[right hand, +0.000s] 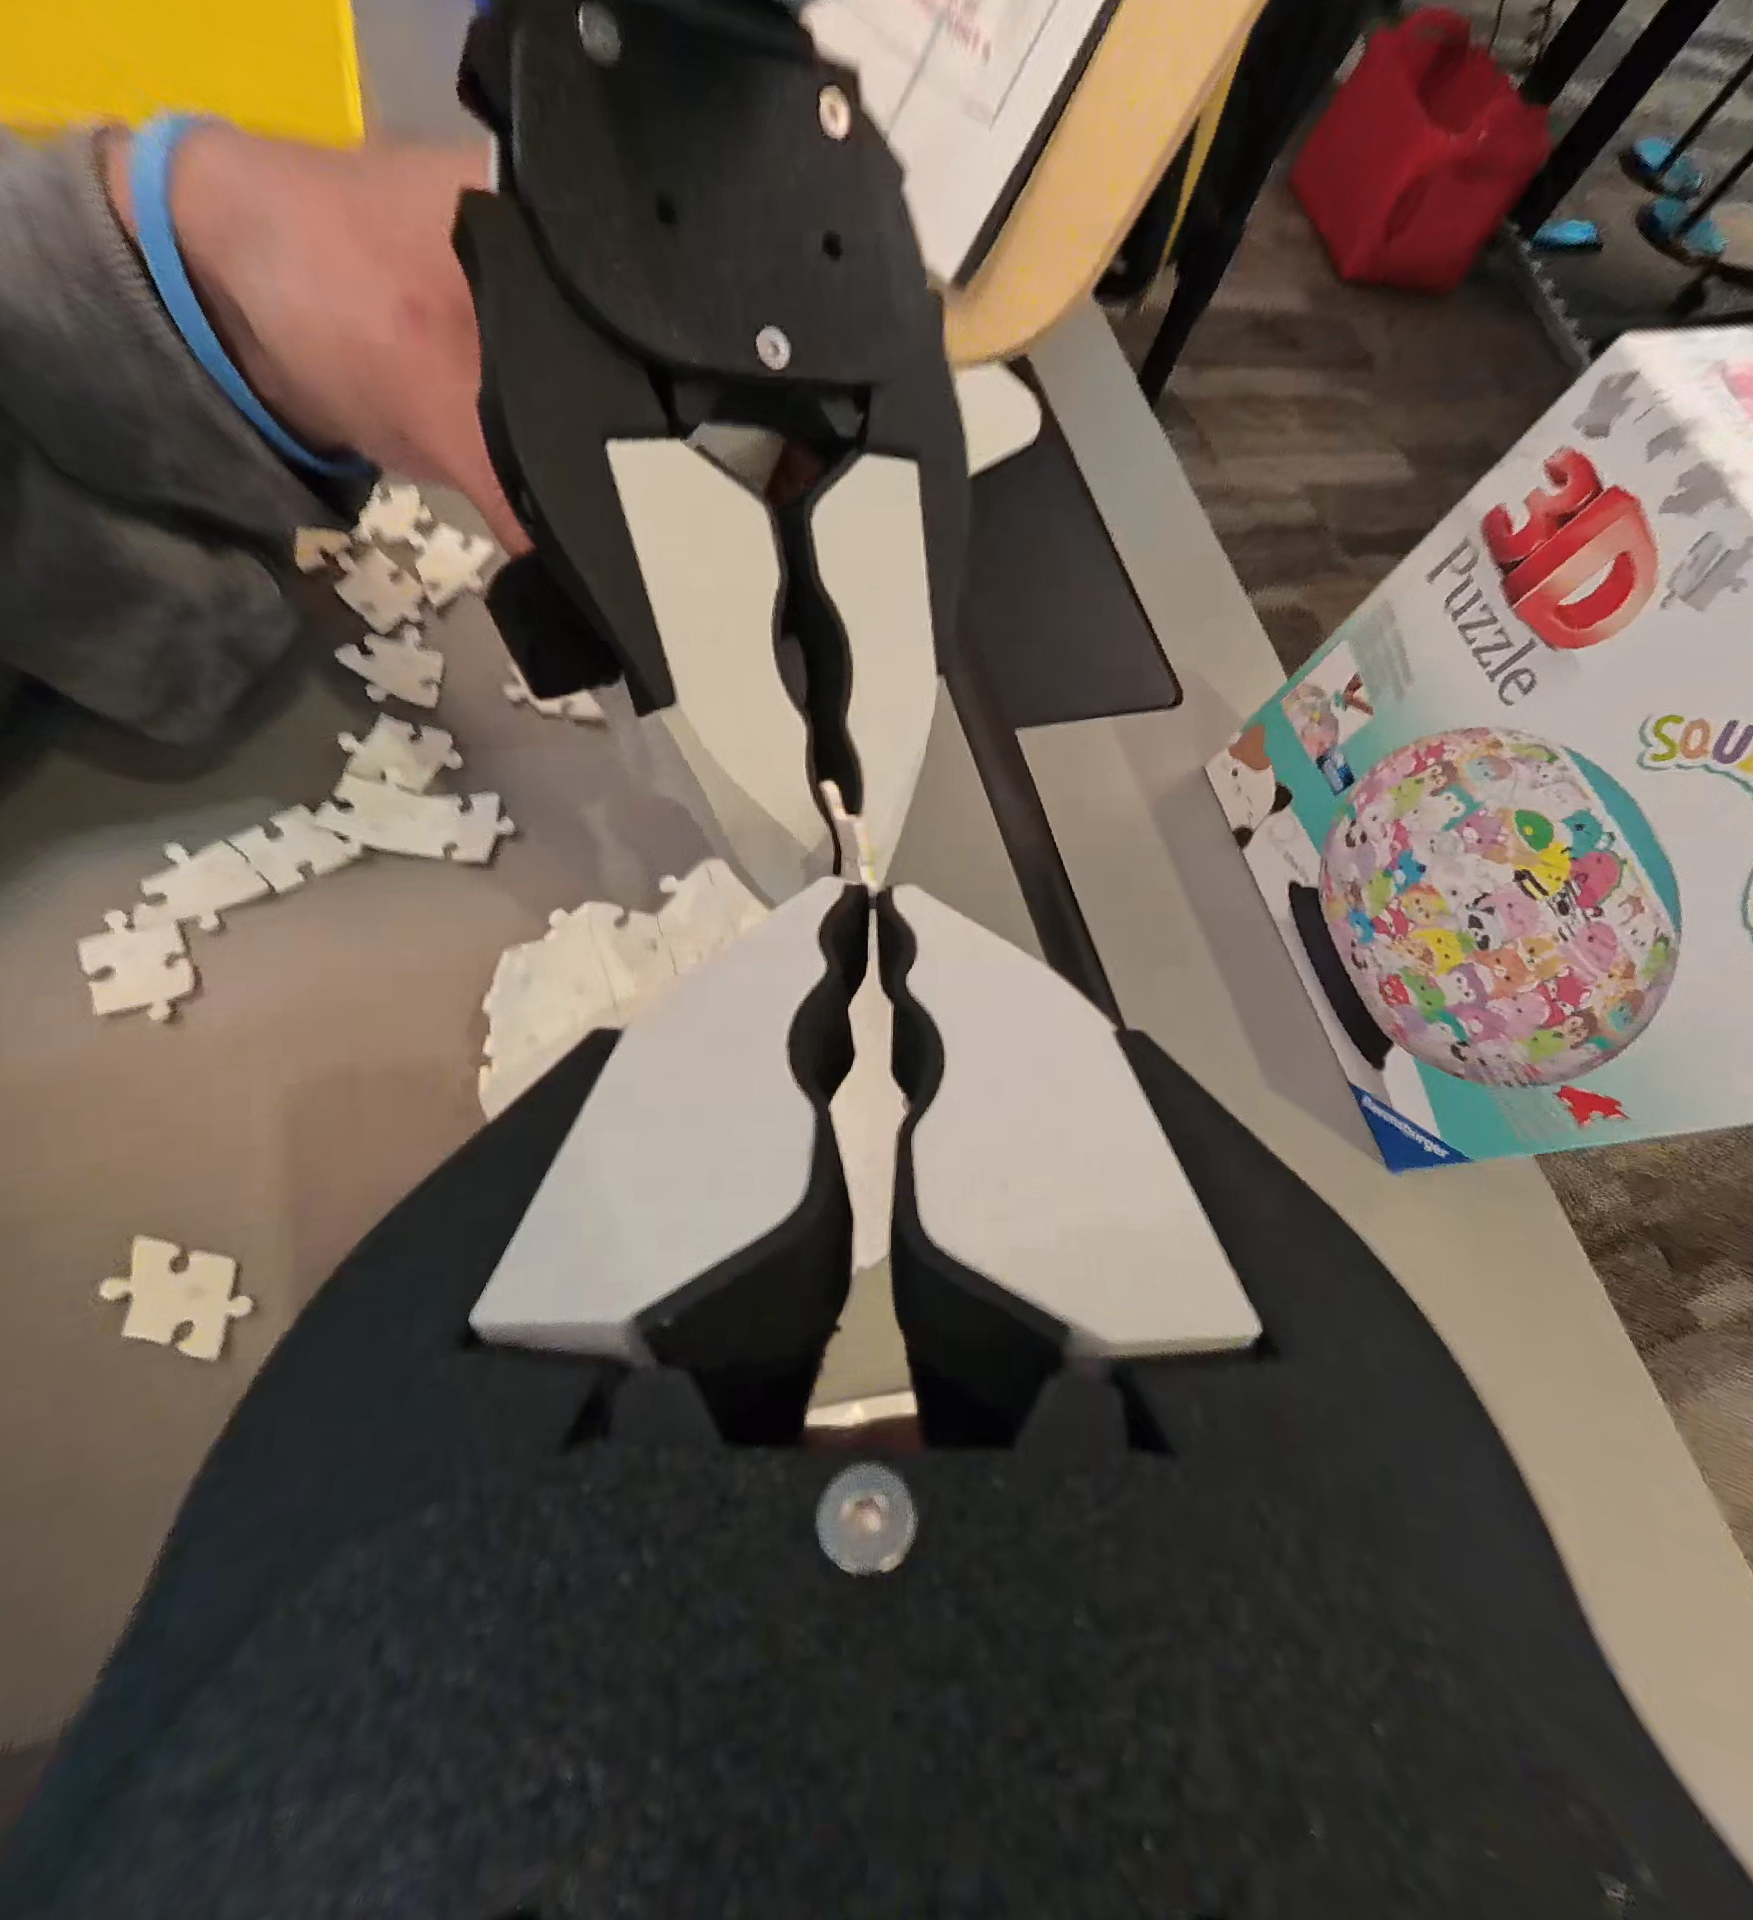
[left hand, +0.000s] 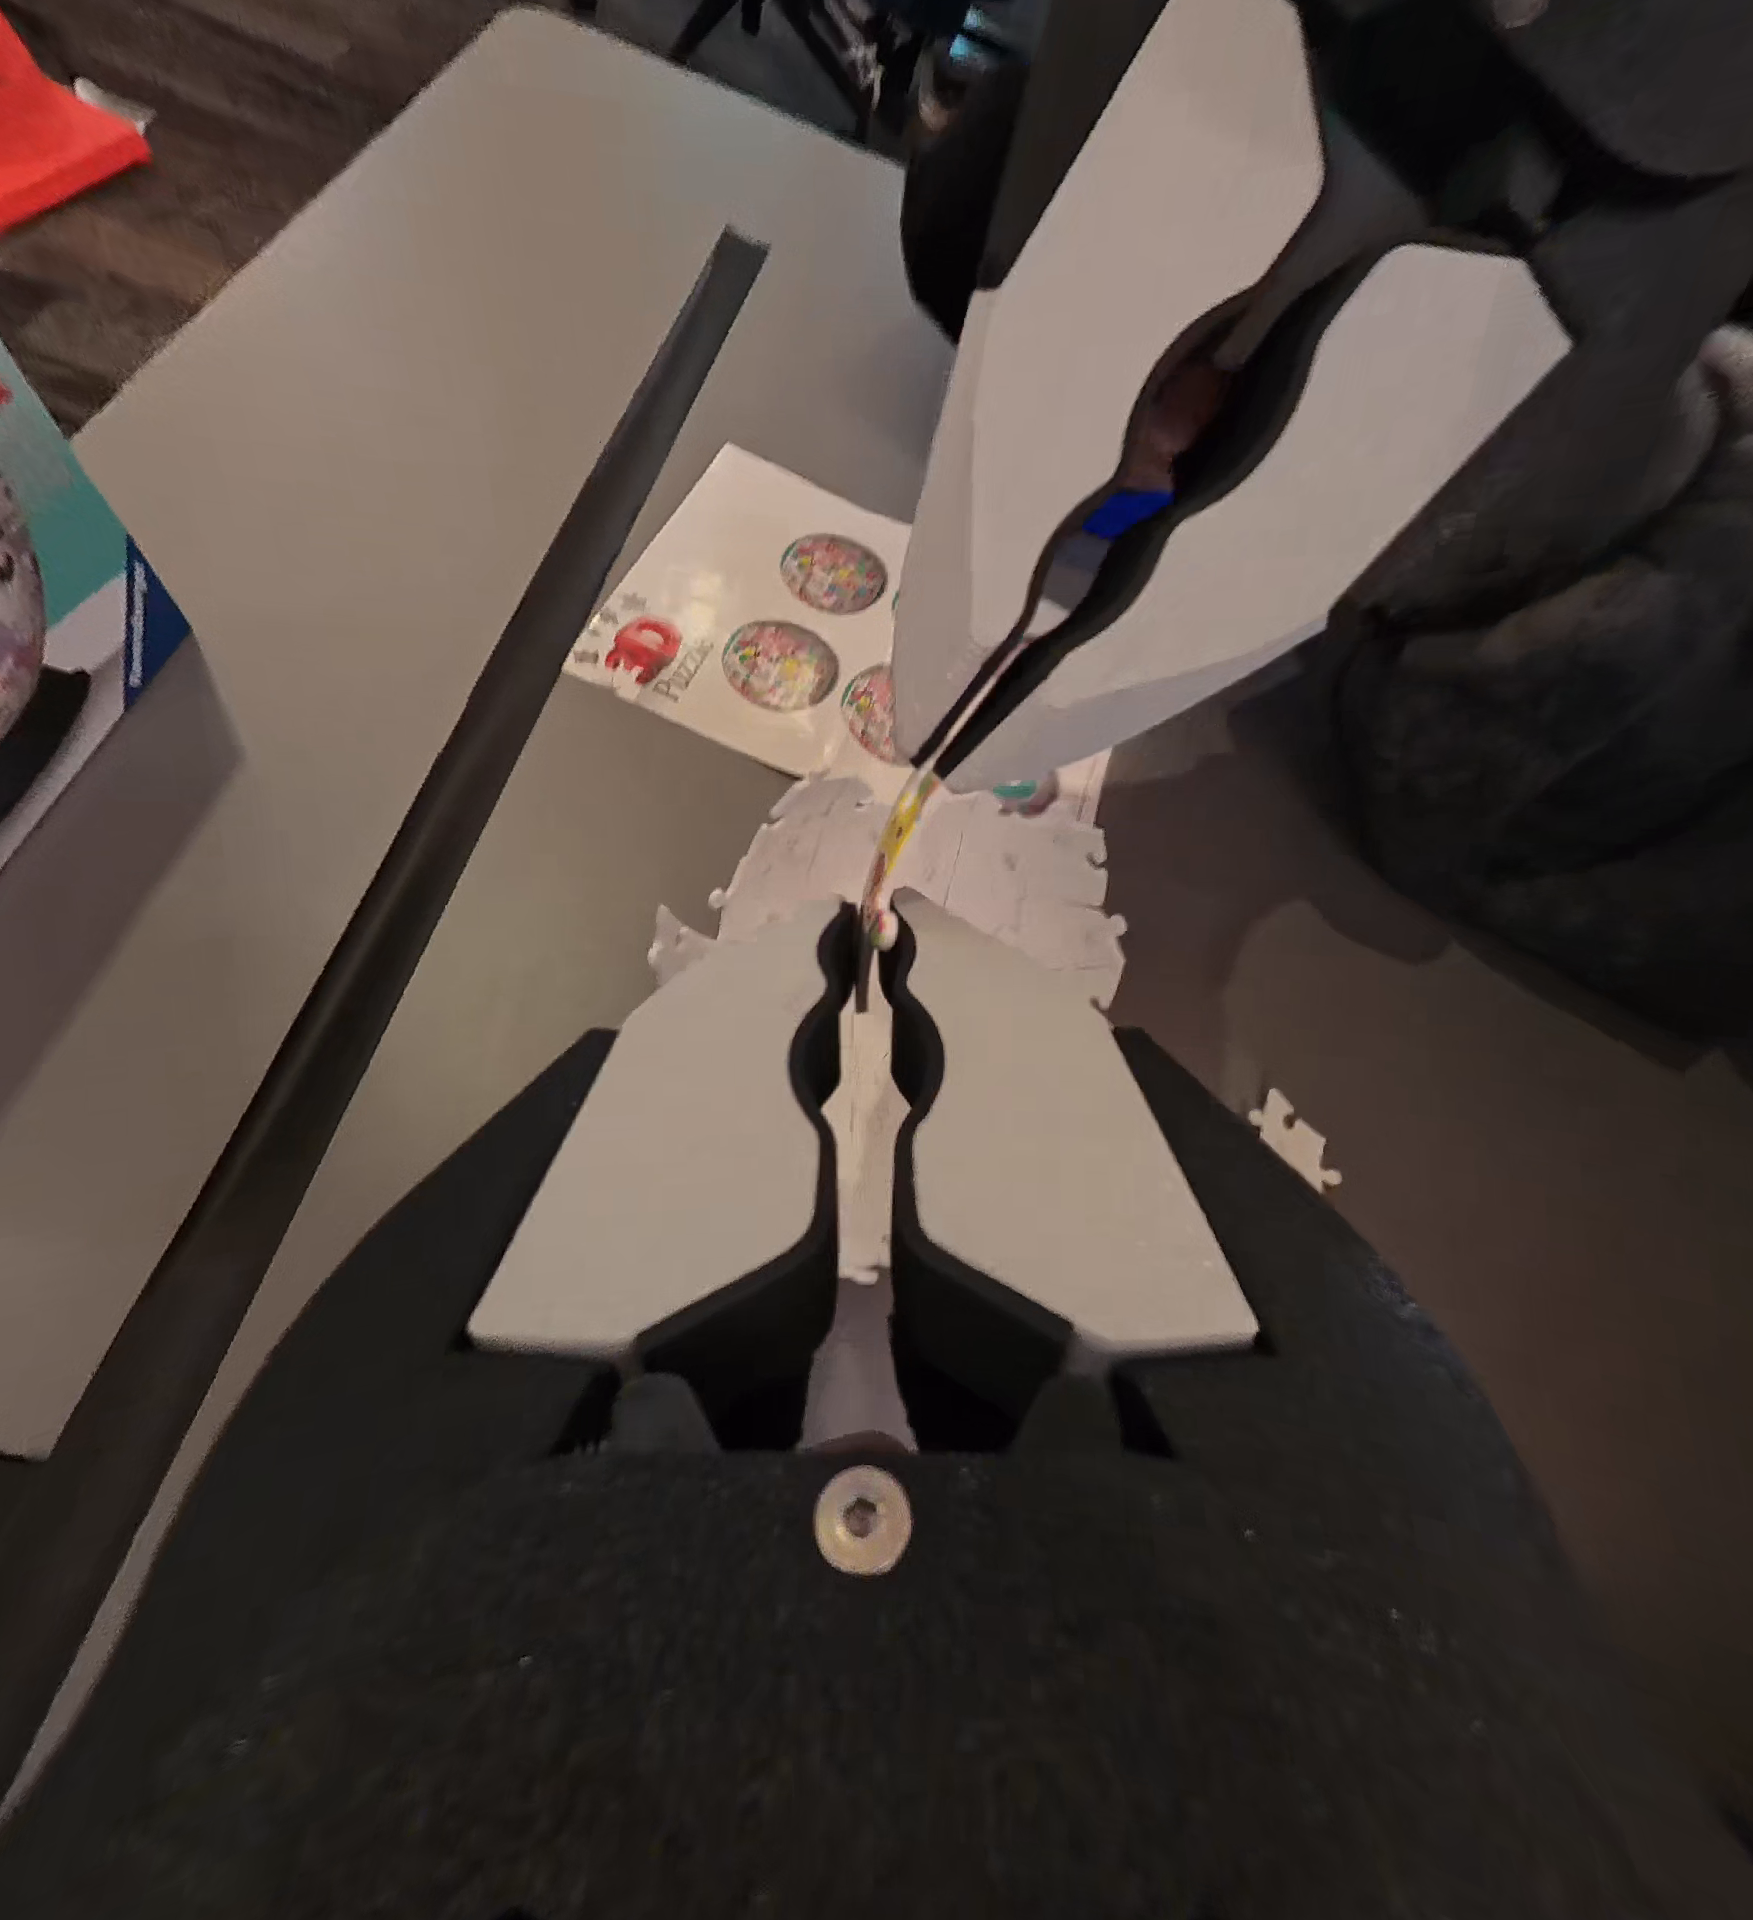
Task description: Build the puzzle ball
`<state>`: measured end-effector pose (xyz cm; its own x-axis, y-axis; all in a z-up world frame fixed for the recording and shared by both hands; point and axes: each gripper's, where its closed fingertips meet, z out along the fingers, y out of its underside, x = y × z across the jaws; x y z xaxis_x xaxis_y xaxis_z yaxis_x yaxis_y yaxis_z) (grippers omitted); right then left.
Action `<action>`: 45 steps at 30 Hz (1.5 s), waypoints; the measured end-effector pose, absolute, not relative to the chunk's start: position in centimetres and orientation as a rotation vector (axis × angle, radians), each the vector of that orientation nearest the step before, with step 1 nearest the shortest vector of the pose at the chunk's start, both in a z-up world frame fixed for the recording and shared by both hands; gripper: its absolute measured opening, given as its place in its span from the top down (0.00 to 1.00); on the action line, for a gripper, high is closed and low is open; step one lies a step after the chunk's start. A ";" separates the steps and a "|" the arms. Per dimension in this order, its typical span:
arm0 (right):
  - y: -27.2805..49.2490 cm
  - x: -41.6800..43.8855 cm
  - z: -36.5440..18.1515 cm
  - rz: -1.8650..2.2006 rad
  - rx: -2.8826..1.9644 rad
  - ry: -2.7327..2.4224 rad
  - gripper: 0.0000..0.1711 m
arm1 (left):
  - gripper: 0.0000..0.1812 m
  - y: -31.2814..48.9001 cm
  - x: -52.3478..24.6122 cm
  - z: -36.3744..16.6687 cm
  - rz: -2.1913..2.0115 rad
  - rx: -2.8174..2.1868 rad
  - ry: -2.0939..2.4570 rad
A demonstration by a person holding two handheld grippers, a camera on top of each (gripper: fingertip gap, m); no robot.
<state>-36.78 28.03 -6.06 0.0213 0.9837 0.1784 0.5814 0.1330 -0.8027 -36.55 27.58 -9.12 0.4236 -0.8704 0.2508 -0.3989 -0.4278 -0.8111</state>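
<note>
Closest to the lens, the left gripper (left hand: 877, 940) and the right gripper (right hand: 870, 902) meet tip to tip above the grey desk (right hand: 228, 1091), each pinched shut on one end of a thin curved colourful puzzle piece (left hand: 898, 831). To the left, loose white-backed puzzle pieces (right hand: 384, 810) lie scattered and partly joined; on the right stands the printed puzzle box (right hand: 1537, 831), so by my judgement the ball is barely begun.
</note>
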 end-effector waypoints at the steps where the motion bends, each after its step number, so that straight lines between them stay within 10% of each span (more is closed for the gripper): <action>1: 28.1 -36.8 -5.7 0.697 -1.533 -1.632 0.99 | 0.99 27.4 -36.4 -8.7 -0.928 -1.987 1.065; 45: 28.1 -37.2 -3.8 0.924 -1.465 -1.507 0.99 | 0.98 27.4 -36.2 -6.5 -1.172 -1.868 0.947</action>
